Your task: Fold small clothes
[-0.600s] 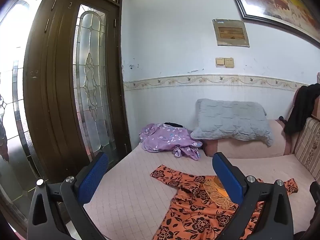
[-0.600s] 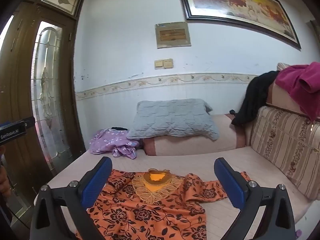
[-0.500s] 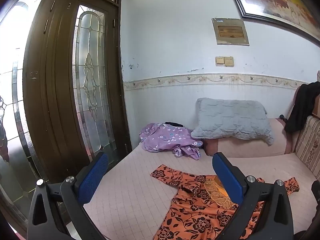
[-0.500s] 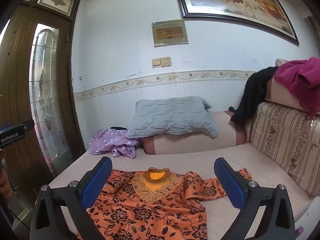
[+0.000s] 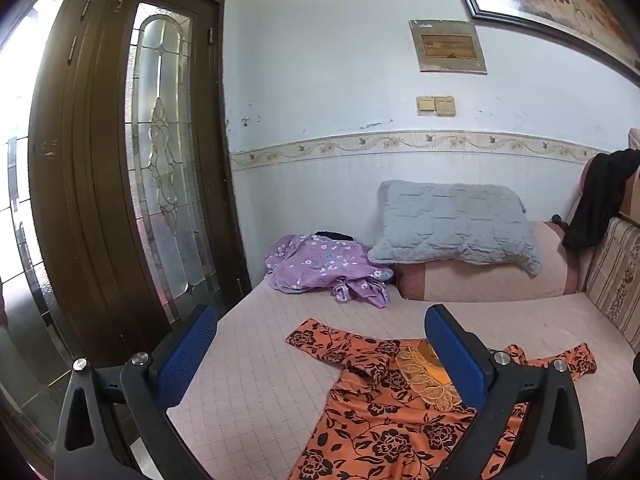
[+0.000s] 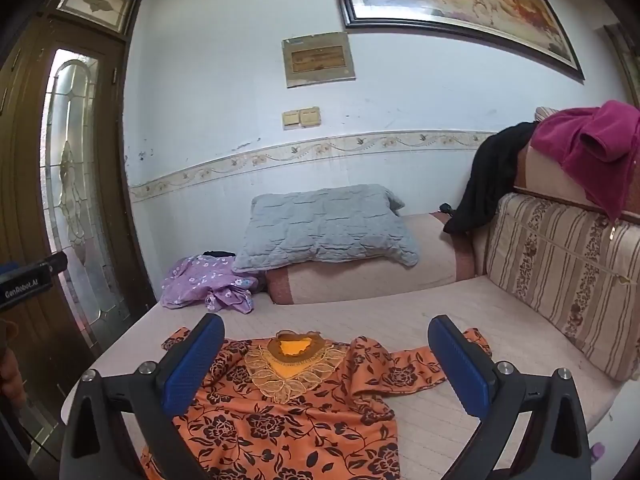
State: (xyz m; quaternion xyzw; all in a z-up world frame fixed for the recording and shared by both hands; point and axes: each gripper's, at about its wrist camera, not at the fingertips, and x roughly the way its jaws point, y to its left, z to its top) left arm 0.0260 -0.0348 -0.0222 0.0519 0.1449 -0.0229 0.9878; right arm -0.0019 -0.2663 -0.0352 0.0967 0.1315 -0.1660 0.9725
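An orange dress with black flowers [image 6: 288, 412] lies spread flat on the pink bed, neckline [image 6: 296, 350] toward the pillow, both sleeves out to the sides. It also shows in the left wrist view [image 5: 384, 412], at lower right. My left gripper [image 5: 320, 344] is open and empty, held above the bed's left part. My right gripper [image 6: 326, 354] is open and empty, held above the dress near its neckline. Neither touches the cloth.
A crumpled purple flowered garment [image 5: 324, 268] lies at the bed's far left by a grey pillow [image 6: 324, 228] on a bolster. A striped back cushion [image 6: 568, 272] with black and magenta clothes [image 6: 592, 148] stands at right. A wooden glass door [image 5: 120, 184] is left.
Both views have shifted slightly; the grippers have drifted a little, still open above the dress. The dress has not moved.
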